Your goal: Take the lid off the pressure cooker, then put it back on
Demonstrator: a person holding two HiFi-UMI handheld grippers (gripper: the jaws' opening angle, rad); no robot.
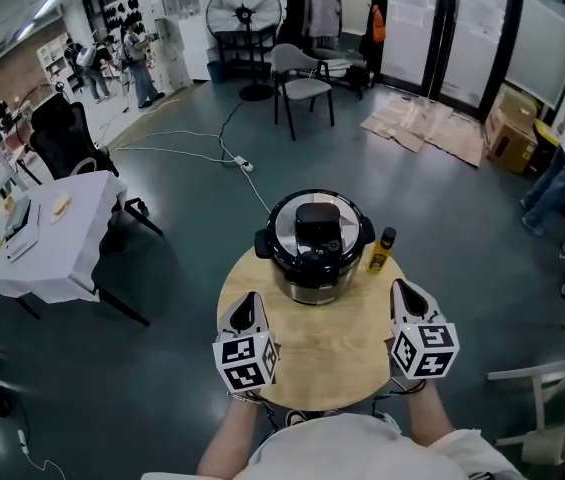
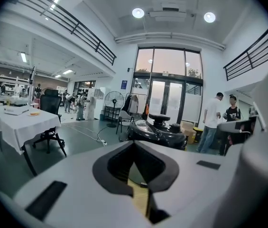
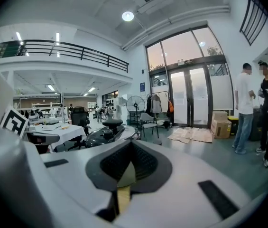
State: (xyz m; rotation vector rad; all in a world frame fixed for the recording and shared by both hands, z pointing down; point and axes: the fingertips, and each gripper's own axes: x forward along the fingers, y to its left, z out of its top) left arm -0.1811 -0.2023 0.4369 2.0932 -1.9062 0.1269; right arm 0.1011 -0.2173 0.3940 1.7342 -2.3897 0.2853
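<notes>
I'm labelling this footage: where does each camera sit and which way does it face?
Head view: on the person's head, looking steeply down at the pressure cooker on the table; left gripper, right gripper, forearms show.
Left gripper view: on the left gripper, looking along its shut jaws at the cooker.
Right gripper view: likewise on the right gripper; cooker at left.
Shared: all see the cooker.

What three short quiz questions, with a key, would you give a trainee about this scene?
1. True or false: the lid is on the pressure cooker.
2. In the head view, on which side of the cooker does the small bottle stand? A) left B) right C) in front
3. Fill in: the left gripper and the right gripper are shut and hold ____.
Key: 1 true; 2 B; 3 nothing.
</notes>
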